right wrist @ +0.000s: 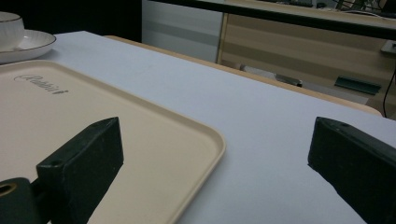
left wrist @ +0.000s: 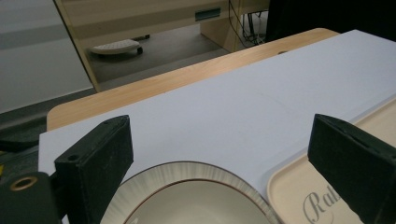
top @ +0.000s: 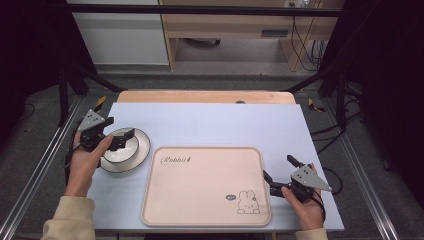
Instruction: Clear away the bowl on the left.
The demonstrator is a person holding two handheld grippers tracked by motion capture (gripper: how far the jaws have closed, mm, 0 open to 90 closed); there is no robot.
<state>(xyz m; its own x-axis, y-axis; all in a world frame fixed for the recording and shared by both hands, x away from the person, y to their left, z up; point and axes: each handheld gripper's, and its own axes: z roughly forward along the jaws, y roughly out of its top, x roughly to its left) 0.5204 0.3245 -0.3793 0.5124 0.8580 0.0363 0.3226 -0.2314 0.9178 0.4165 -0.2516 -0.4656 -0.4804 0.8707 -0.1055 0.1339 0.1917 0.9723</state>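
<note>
A white plate with a ribbed rim (top: 142, 145) lies on the left of the pale blue mat (top: 215, 122), and a small bowl (top: 116, 152) rests in it. My left gripper (top: 123, 139) hovers open just over the plate. In the left gripper view its jaws stand wide apart, either side of the plate's far rim (left wrist: 154, 179). A beige tray (top: 205, 185) with a rabbit drawing lies empty in the middle. Right of the tray, my right gripper (top: 280, 168) is open, its jaws astride the tray's corner (right wrist: 205, 140). The right gripper view also catches the bowl (right wrist: 9, 25) on its plate (right wrist: 32, 44).
The mat covers a wooden table (top: 200, 96) that has metal frame rails along both sides. Beyond the table stand a light wooden cabinet (top: 235, 25) and hanging cables (top: 305, 40). Bare mat lies behind the tray.
</note>
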